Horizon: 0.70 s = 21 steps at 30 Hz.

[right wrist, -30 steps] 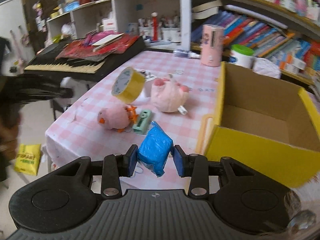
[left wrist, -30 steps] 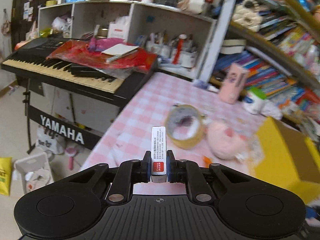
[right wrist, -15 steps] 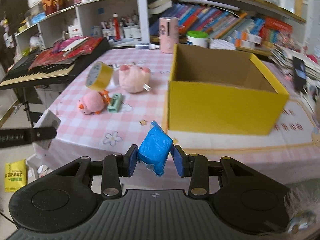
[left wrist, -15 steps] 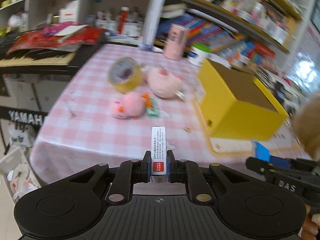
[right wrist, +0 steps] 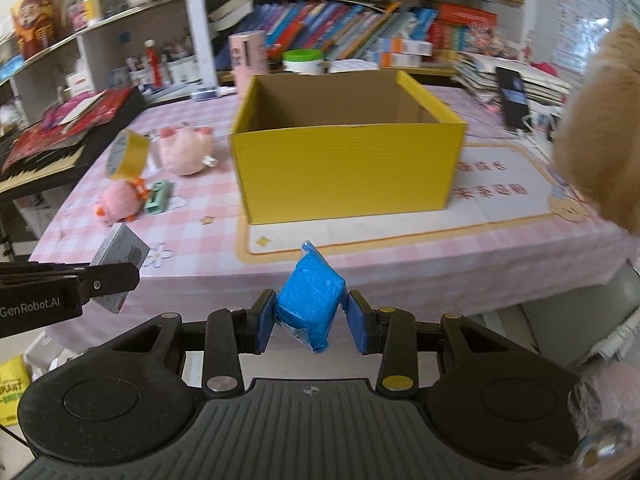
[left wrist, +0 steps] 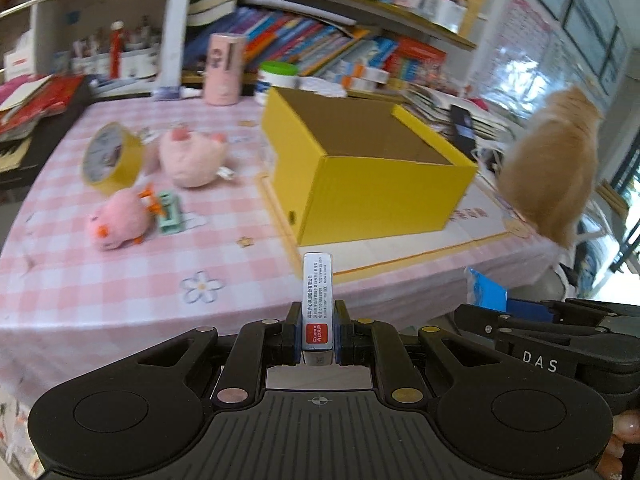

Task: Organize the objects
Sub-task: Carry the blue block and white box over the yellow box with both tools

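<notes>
My left gripper (left wrist: 317, 334) is shut on a slim white box with a red label (left wrist: 317, 304), held off the table's near edge. My right gripper (right wrist: 311, 316) is shut on a blue wrapped packet (right wrist: 310, 302). An open yellow cardboard box (right wrist: 344, 168) stands in the middle of the pink checked table (right wrist: 200, 248), empty as far as I can see. Left of it lie a roll of yellow tape (left wrist: 110, 158), a big pink plush (left wrist: 192, 160), a small pink plush (left wrist: 118, 222) and a small green item (left wrist: 170, 218). Each gripper shows at the edge of the other's view.
Bookshelves (left wrist: 320, 48) run behind the table, with a pink canister (left wrist: 224, 68) and a green-lidded tub (right wrist: 302, 60) in front. A keyboard under red papers (right wrist: 60, 128) sits left. A furry orange animal (left wrist: 556, 168) stands at the table's right end, by a phone (right wrist: 510, 94).
Both grippers have swung right, from facing the keyboard end of the table to facing the yellow box. Each still holds its item. The furry animal has come into view.
</notes>
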Available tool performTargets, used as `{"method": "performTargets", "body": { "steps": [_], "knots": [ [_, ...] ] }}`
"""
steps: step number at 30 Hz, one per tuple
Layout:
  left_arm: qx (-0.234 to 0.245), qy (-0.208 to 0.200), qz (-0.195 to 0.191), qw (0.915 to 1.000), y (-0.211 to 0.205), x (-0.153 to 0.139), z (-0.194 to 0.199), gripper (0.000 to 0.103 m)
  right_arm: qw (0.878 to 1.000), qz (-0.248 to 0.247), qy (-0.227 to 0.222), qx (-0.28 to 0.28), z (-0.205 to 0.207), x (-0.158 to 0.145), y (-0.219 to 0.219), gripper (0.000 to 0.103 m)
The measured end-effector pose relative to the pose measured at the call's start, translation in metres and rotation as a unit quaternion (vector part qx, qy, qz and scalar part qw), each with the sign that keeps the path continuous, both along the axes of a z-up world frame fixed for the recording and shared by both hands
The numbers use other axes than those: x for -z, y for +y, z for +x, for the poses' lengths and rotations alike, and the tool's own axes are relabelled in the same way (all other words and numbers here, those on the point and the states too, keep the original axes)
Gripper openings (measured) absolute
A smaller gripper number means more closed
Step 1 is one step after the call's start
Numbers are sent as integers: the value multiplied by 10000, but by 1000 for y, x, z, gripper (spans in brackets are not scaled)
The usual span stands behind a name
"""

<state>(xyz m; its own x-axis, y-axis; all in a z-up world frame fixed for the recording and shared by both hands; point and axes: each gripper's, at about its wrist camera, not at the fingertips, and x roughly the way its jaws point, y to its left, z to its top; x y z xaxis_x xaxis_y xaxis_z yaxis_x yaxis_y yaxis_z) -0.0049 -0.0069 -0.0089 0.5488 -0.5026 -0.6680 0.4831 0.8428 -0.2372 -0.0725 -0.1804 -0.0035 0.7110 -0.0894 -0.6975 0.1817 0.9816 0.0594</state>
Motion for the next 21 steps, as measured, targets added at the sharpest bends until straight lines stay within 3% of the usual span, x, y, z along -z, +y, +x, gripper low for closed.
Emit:
{"method": "performTargets", "body": {
  "steps": [7,21],
  "knots": [
    [401,-44,-4,9992,-28,-2,4,13,9994,-29,-3,357,-5,-3,-22,36],
    [480,-116,34,9988,-66,-5,25,13,9991,-19,50,431,17,-5,-61,36]
  ]
}}
